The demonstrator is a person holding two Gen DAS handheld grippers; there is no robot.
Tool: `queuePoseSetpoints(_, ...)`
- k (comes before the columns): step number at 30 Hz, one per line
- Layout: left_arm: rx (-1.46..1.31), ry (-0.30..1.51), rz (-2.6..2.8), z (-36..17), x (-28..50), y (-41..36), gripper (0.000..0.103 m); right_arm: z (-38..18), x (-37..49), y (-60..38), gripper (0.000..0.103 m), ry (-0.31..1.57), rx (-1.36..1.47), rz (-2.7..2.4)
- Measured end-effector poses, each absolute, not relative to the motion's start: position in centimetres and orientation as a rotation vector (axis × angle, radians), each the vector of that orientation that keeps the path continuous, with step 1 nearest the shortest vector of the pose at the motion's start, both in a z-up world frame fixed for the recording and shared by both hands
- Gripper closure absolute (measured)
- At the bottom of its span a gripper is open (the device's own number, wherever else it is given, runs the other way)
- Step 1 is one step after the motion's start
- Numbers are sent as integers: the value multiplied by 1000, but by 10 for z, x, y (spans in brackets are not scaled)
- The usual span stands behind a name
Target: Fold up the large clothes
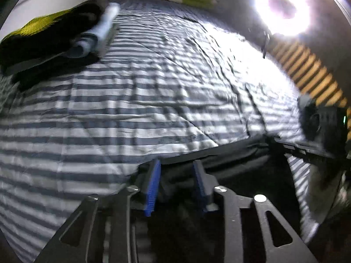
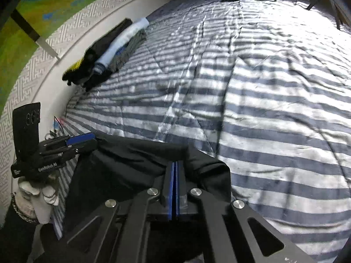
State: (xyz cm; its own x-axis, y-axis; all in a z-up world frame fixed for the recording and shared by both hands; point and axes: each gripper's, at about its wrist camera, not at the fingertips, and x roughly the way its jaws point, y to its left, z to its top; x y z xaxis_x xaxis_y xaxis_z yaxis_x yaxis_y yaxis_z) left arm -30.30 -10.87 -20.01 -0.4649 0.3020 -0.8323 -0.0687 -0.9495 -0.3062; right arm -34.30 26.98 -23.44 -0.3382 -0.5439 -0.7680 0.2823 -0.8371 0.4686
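Black cloth is the thing you work on: the dark garment [image 2: 136,164] lies bunched at the near edge of the striped bedspread [image 2: 263,109], just in front of both your tools.

Your right gripper [image 2: 174,186] has its two blue pads pressed together, with almost no gap, and the fold of the dark garment rises around them. The pads seem to pinch an edge of this cloth, because the fabric is drawn up tight to both sides of the fingers.

Your left gripper [image 1: 176,183] stands with its jaws apart. Between the blue pads [image 1: 152,186] a thick roll of the same garment [image 1: 230,155] is sitting, but the view is blurred and I cannot tell if the pads really press on it. In the right wrist view you see this tool from the side, to the left of the garment, held by your gloved hand [image 2: 37,195] with a beaded bracelet [image 2: 19,210] on the wrist.

Far from the garment, at the back left side of the bedspread, is a pile of folded clothes [image 2: 109,52]: black pieces, one pale blue roll, a bit of yellow-green. Behind the bedspread on the right, a ring light [image 1: 283,6] shines strongly, and the fabric under it looks almost white.
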Motion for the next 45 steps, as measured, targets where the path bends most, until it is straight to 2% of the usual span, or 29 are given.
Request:
queuePoseSetpoints(2, -1471, -372, 2489, -188, -293, -122, 47, -223, -330, 287, 81, -400, 1388, -2198)
queuePoseSetpoints(4, -1484, -416, 2456, -184, -285, -132, 45, -218, -319, 300, 57, -442, 1379, -2212)
queuePoseSetpoints(5, -1500, -442, 2432, -185, -281, -134, 42, -217, -315, 306, 55, -464, 1379, -2213)
queuePoseSetpoints(10, -1559, -335, 2415, -194, -271, -113, 41, -234, -309, 305, 54, -494, 1473, -2183)
queuePoseSetpoints(12, -1587, -299, 2410, -199, -272, -107, 34, -241, -306, 291, 54, -395, 1523, -2196)
queuePoseSetpoints(14, -1597, -292, 2406, -201, -273, -104, 24, -240, -304, 287, 54, -371, 1514, -2205)
queuePoseSetpoints(18, -1644, -234, 2428, -212, -283, -103, 23, -242, -307, 278, 54, -312, 1518, -2205)
queuePoseSetpoints(22, -1605, -408, 2439, -213, -293, -118, 21, -240, -317, 289, 52, -396, 1496, -2212)
queuePoseSetpoints(26, -1598, -420, 2434, -225, -304, -114, 20, -247, -332, 296, 50, -550, 1444, -2178)
queuePoseSetpoints(28, -1569, -429, 2403, -226, -306, -107, 35, -249, -339, 292, 48, -599, 1424, -2155)
queuePoseSetpoints(29, -1568, -381, 2438, -225, -305, -103, 50, -250, -341, 290, 51, -600, 1416, -2148)
queuePoseSetpoints(30, -1571, -341, 2464, -225, -304, -100, 76, -251, -343, 285, 67, -593, 1422, -2135)
queuePoseSetpoints(31, -1564, -356, 2451, -224, -304, -101, 83, -253, -344, 280, 87, -579, 1441, -2123)
queuePoseSetpoints(34, -1508, -389, 2460, -211, -304, -104, 86, -245, -344, 279, 94, -569, 1406, -2130)
queuePoseSetpoints(37, -1437, -389, 2499, -191, -312, -106, 87, -219, -349, 275, 95, -491, 1329, -2182)
queuePoseSetpoints(42, -1362, -404, 2559, -166, -352, -115, 87, -185, -383, 271, 95, -428, 1228, -2279)
queuePoseSetpoints(44, -1392, -365, 2549, -172, -366, -111, 87, -193, -402, 263, 94, -348, 1287, -2295)
queuePoseSetpoints(45, -1410, -358, 2539, -176, -372, -109, 87, -202, -412, 259, 89, -271, 1384, -2322)
